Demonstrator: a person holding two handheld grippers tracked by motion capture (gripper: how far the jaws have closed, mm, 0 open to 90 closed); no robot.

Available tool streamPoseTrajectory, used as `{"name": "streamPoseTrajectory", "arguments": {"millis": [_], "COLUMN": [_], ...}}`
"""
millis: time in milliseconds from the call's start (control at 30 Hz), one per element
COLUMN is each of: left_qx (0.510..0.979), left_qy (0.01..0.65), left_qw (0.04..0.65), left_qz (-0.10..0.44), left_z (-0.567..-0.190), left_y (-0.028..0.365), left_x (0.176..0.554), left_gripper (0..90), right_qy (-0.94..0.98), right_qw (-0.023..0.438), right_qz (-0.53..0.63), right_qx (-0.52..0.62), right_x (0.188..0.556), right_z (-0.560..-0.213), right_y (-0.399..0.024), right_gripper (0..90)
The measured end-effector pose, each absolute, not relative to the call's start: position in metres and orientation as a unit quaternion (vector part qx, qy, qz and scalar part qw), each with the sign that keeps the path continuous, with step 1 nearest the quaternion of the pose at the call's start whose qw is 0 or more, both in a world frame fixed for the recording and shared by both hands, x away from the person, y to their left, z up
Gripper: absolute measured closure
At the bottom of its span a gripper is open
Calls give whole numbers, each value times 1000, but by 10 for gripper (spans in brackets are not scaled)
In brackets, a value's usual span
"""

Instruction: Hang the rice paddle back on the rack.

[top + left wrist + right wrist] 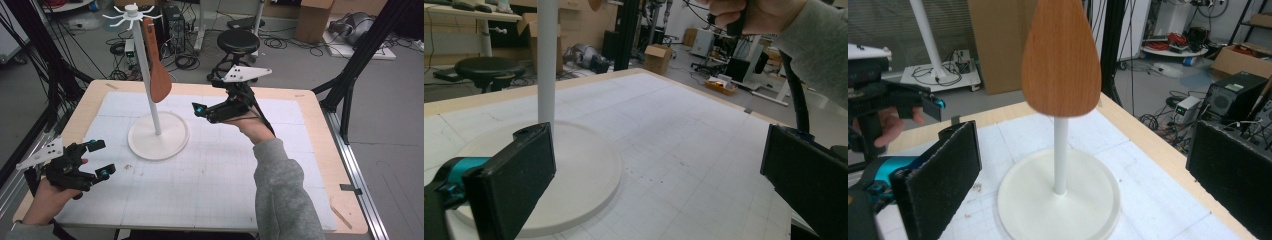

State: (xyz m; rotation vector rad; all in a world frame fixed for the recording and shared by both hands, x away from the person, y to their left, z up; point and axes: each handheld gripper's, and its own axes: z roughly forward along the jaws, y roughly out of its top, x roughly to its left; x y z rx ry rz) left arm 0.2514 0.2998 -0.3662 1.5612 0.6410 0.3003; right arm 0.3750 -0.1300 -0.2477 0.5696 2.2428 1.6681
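A white stand [150, 85] with hooks at its top rises from a round base [172, 142] on the white mat. A wooden spatula [159, 80] hangs from one hook, blade down. My right gripper [204, 114] is open to the right of the pole and points at it. In the right gripper view the spatula's blade [1060, 60] hangs ahead of the wide jaws, clear of both pads, above the base [1088, 205]. At the table's near left, my left gripper [103, 158] is open with nothing in it. It faces the pole [547, 60] and base [584, 170].
The mat [215, 180] lies on a wooden table [320, 150]. Behind the table are a black stool [238, 41], cables and cardboard boxes [312, 17] on the floor. Black frame posts [360, 55] stand at the right. The person's grey sleeve [282, 195] crosses the mat's near right.
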Motion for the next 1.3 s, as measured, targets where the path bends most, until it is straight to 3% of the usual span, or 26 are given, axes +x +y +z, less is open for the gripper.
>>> {"name": "streamPoseTrajectory", "arguments": {"millis": [600, 1300], "left_qx": [681, 690], "left_qy": [278, 275], "left_qw": [662, 655], "left_qz": [144, 140], "left_z": [-359, -361], "left_y": [307, 303], "left_x": [245, 246], "left_gripper": [17, 17], "right_qy": [781, 751], "right_qw": [153, 152], "right_qz": [578, 597], "right_qx": [183, 240], "right_x": [332, 310], "right_z": [-291, -340], "right_y": [-166, -239], "right_gripper": [0, 0]}}
